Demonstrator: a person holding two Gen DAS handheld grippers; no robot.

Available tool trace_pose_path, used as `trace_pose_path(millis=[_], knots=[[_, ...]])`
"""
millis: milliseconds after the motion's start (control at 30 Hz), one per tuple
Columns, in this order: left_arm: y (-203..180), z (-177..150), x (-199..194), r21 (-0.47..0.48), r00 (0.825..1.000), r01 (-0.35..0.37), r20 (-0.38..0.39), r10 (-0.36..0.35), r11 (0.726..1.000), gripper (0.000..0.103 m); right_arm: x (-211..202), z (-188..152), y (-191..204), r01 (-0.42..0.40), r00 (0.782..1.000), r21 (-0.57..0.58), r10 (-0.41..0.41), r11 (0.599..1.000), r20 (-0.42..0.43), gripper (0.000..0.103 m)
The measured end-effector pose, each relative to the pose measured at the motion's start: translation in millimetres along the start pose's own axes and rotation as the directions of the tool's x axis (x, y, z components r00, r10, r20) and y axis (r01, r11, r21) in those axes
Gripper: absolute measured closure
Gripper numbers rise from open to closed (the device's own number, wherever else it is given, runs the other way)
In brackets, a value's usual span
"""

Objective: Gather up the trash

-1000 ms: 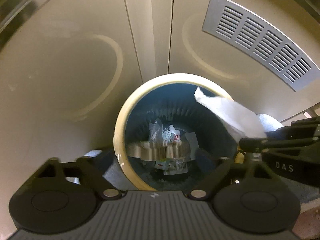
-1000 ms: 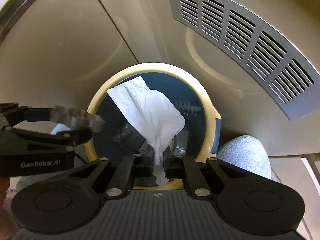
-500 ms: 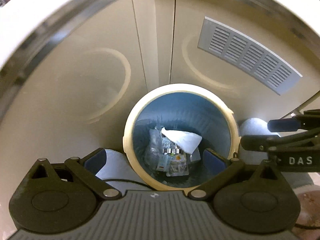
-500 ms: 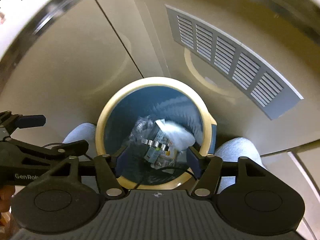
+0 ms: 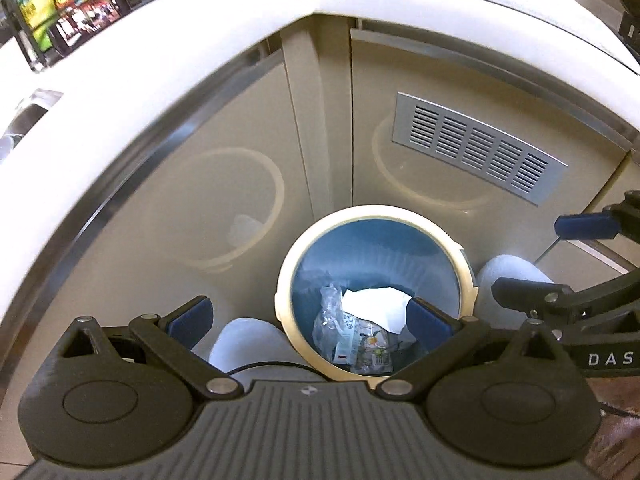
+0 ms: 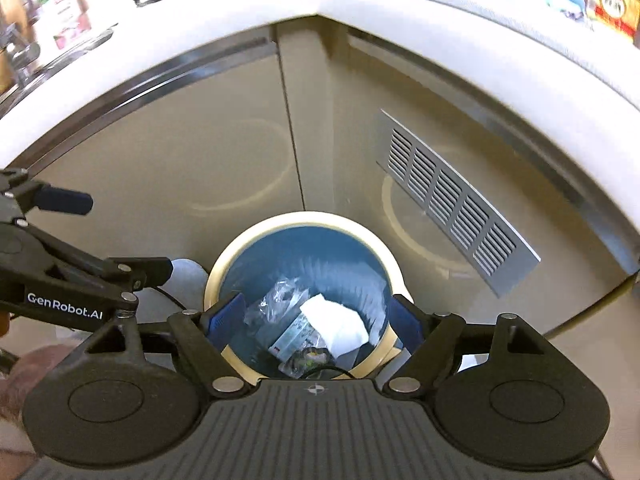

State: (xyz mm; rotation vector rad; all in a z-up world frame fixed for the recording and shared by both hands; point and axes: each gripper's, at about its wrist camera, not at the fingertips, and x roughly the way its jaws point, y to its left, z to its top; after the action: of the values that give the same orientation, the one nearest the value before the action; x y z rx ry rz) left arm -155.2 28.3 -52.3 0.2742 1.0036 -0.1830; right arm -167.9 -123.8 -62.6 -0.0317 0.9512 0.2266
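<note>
Corner of beige cabinets (image 6: 224, 168) under a white counter (image 5: 168, 64), vent (image 6: 452, 204) on the right door. Bin (image 6: 304, 222) on the floor, straight below both tools. Tissue (image 6: 336, 326) inside on clear wrappers (image 6: 280, 300), long axis slanting. Right gripper (image 6: 316, 316) nearer, jaws just opened wide, empty; left gripper (image 5: 310, 316) wide apart, empty. Readable: "GenRobot.AI", "DAS".
</note>
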Motion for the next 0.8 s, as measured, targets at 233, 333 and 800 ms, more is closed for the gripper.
trace_pose_path(millis=[233, 333, 800], knots=[[3.9, -2.0, -12.7, -0.013, 1.000, -0.017, 0.026, 0.017, 1.000, 0.000, -12.3, -0.9, 9.7, 0.014, 0.999, -0.051, -0.012, 0.999, 0.036, 0.011], [5.2, -3.3, -16.8, -0.017, 0.999, -0.014, 0.032, 0.015, 1.000, 0.000, -14.9, -2.5, 14.0, 0.022, 0.999, -0.072, -0.019, 0.997, 0.042, 0.011], [2.5, -7.5, -25.9, -0.008, 0.998, -0.016, 0.063, 0.017, 1.000, 0.000, -21.1, -8.8, 15.3, 0.032, 0.998, -0.068, -0.028, 0.997, 0.054, 0.010]])
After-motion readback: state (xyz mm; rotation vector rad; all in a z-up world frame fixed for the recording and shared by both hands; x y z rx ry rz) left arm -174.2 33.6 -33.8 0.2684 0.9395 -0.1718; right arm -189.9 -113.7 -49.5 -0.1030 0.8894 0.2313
